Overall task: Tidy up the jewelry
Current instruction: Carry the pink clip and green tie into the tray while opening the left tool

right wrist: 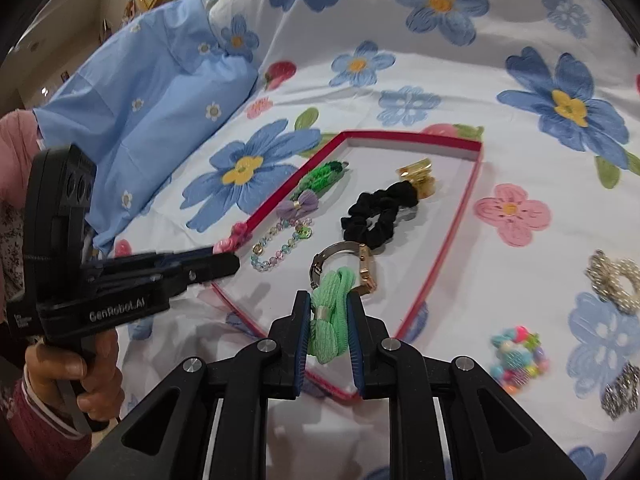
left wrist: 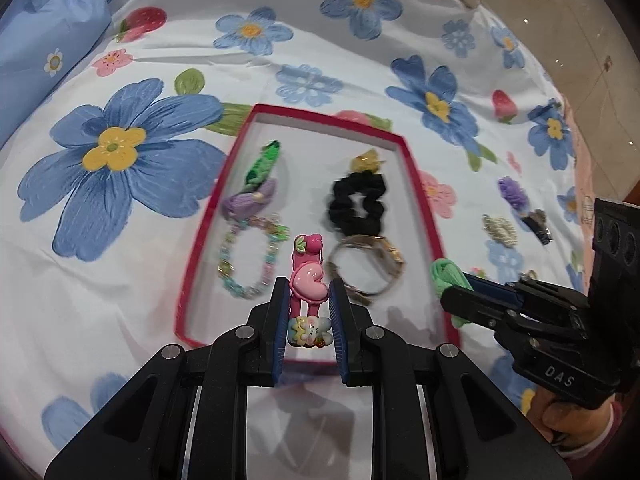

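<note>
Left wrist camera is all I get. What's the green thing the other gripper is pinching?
Observer: The right wrist view shows it whole. It is a light green hair tie with a small metal band, clamped between the pads of the right gripper over the near end of the red tray.
Operator: Is more jewelry hiding behind that gripper?
Observer: Yes. A cluster of colourful beads lies on the flowered bedspread, to the right of the tray.
Operator: Anything else there?
Observer: A silver glittery piece lies just beyond the beads, at the picture's edge. It is too blurred to name.
</note>
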`<control>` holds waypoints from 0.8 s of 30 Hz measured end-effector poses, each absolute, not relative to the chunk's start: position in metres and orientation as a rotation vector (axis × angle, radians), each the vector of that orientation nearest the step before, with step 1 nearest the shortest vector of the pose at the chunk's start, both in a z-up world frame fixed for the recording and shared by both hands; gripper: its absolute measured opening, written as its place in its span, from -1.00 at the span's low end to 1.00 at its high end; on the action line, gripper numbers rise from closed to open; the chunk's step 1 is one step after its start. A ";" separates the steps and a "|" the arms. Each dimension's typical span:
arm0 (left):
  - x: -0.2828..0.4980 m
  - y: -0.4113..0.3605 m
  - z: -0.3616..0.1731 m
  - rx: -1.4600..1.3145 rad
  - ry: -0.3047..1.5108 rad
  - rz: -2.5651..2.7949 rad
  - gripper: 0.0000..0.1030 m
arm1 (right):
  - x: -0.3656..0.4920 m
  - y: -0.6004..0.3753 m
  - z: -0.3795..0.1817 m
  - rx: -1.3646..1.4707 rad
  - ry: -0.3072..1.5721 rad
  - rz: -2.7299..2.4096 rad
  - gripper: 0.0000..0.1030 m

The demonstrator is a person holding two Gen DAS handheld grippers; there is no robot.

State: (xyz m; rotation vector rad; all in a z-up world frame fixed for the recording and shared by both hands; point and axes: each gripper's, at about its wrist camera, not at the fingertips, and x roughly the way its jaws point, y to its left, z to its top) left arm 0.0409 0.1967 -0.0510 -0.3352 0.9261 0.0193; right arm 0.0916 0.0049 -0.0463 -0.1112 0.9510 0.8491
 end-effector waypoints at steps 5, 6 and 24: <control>0.058 0.210 -0.069 -0.325 0.960 0.054 -0.65 | 0.102 0.020 -0.064 -0.146 0.995 0.834 -0.65; 0.060 0.211 -0.072 -0.322 0.966 0.058 -0.65 | 0.104 0.022 -0.067 -0.148 1.003 0.831 -0.65; 0.072 0.208 -0.096 -0.296 1.037 0.061 -0.65 | 0.107 0.031 -0.089 -0.188 1.053 0.844 -0.58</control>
